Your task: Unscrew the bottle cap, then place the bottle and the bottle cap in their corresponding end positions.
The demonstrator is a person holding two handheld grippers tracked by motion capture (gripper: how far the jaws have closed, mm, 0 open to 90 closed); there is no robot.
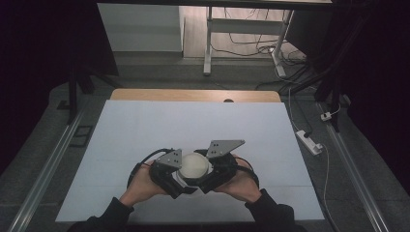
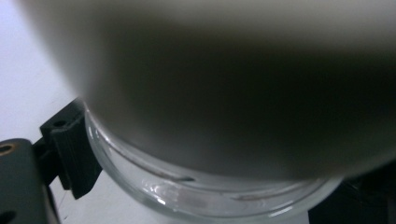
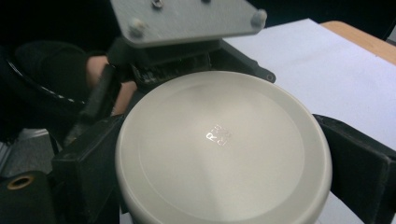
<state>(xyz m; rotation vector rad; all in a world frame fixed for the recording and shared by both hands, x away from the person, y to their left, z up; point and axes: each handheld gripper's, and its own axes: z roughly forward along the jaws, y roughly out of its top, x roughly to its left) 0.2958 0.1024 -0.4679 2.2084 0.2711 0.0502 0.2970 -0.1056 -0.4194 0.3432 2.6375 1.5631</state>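
A glass jar [image 2: 201, 198] with a round off-white lid [image 1: 194, 165] is held upright over the near middle of the white mat [image 1: 193, 121]. My left gripper [image 1: 185, 181] is shut on the clear glass body from the left, one finger [image 2: 70, 149] pressed against the glass below the lid [image 2: 233, 93]. My right gripper [image 1: 205, 177] comes in from the right and is shut on the lid [image 3: 224, 140], its black jaws flanking the rim on both sides. The left gripper's grey plate [image 3: 187, 18] sits just beyond the lid. A hand holds each gripper.
The mat covers a wooden table whose far edge [image 1: 193, 95] shows bare. On the floor to the right lies a white power strip [image 1: 309, 141] with cables. A white desk frame [image 1: 209, 43] stands beyond the table.
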